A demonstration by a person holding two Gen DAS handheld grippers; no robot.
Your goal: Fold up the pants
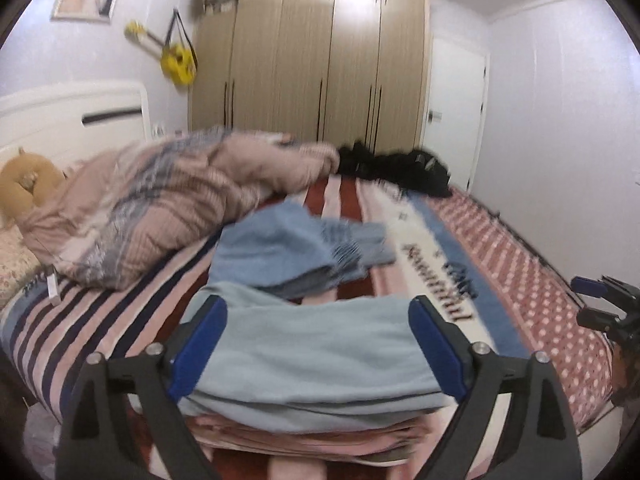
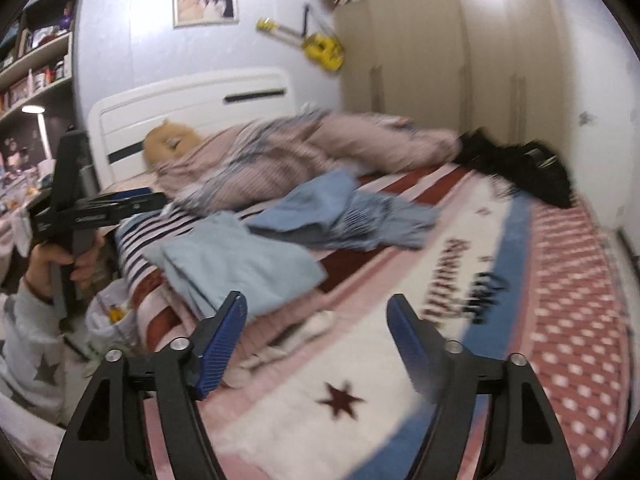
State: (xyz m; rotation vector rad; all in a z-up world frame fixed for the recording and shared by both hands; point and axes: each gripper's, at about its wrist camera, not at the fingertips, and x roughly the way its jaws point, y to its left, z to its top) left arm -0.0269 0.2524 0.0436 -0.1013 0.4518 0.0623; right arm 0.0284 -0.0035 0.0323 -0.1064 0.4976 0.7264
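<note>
Setting: a bed [image 2: 568,320] with a striped and dotted blanket, seen from two hand-held grippers at its near edge; both views are blurred.
Folded pants: pale blue folded pants [image 1: 320,344] lie on top of a low stack of folded pink cloth at the near left corner of the bed.
Next pants: a crumpled darker blue pair, the loose pants [image 2: 340,216], lies farther in on the bed, beyond the folded stack, well apart from both grippers.
Long axis: the loose pants spread mostly across the bed, left to right in both views, with one end trailing right.
Left gripper: the left gripper [image 1: 316,344] has its fingers spread wide; the folded pants show between them, but the pads do not press on the cloth.
Right gripper: the right gripper [image 2: 316,344] also stands wide, with nothing between its fingers, over bare blanket just right of the stack.
Direction: from both grippers the loose pants lie ahead and farther in.
Nearer hand: hard to judge; the left gripper looks more directly in line, the right faces the trailing end.
Likely step: the folded pair seems finished; reaching forward for the loose pants appears to be next.
</note>
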